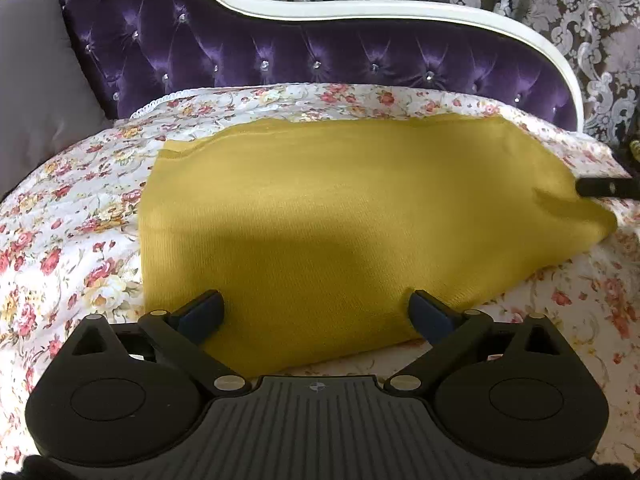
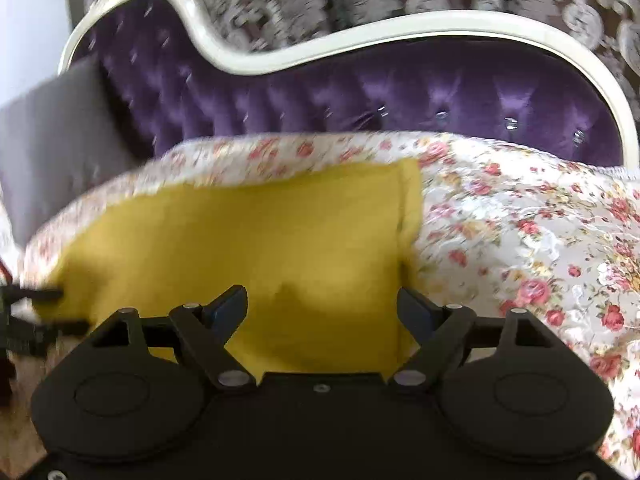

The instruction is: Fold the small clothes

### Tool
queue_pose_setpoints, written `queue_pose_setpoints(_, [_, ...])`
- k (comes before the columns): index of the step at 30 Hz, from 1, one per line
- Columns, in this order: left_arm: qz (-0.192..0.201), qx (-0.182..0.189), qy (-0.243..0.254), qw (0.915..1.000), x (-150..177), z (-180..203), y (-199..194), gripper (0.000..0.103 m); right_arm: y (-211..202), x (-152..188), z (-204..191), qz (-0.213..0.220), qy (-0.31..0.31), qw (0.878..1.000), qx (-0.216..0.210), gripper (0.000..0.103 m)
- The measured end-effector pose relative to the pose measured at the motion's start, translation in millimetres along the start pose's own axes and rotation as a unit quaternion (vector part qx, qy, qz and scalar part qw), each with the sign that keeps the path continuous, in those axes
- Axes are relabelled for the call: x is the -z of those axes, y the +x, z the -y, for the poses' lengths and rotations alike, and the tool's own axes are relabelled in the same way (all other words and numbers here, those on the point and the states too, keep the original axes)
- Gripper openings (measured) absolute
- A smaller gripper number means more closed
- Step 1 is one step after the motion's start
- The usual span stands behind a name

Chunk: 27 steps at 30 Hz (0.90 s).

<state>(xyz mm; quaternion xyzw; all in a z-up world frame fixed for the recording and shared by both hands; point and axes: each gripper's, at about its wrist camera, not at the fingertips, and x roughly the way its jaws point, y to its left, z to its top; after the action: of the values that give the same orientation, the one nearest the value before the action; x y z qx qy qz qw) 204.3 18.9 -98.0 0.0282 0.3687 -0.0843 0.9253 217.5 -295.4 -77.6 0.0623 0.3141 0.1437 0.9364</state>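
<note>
A bed under a white quilted coverlet with red and yellow flowers (image 1: 80, 208) spreads beneath both tongs, a tufted purple velvet headboard (image 1: 320, 60) beyond them. The mustard-yellow knitted cloth (image 1: 340, 216), apparently folded flat, lies directly ahead of the left tongs (image 1: 316, 308) and under the right tongs (image 2: 322, 306). Both stand open, holding nothing. It looks soft, light and limp, likely to sag; pinching the near corners should suit best.
</note>
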Motion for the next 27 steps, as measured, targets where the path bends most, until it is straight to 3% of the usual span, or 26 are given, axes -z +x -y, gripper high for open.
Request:
queue_pose_setpoints(6, [0.001, 0.001, -0.002, 1.0000, -1, 1, 0, 0.102, 15, -16, 33, 0.010, 0.061, 0.998, -0.022, 0.083])
queue_pose_setpoints(15, [0.006, 0.002, -0.005, 1.0000, 1, 1, -1, 0.102, 51, -20, 44, -0.009, 0.085, 0.994, -0.061, 0.083])
queue_pose_setpoints(21, [0.010, 0.019, -0.008, 0.9997, -9, -4, -11, 0.101, 57, -16, 24, -0.011, 0.013, 1.000, -0.025, 0.084])
queue_pose_setpoints(24, [0.031, 0.022, -0.018, 0.9991, -28, -8, -16, 0.101, 57, -13, 22, -0.009, -0.010, 1.000, -0.021, 0.084])
queue_pose_setpoints(27, [0.047, 0.003, -0.034, 0.9983, -54, -20, -7, 0.101, 57, -13, 25, -0.007, -0.005, 1.000, -0.026, 0.084])
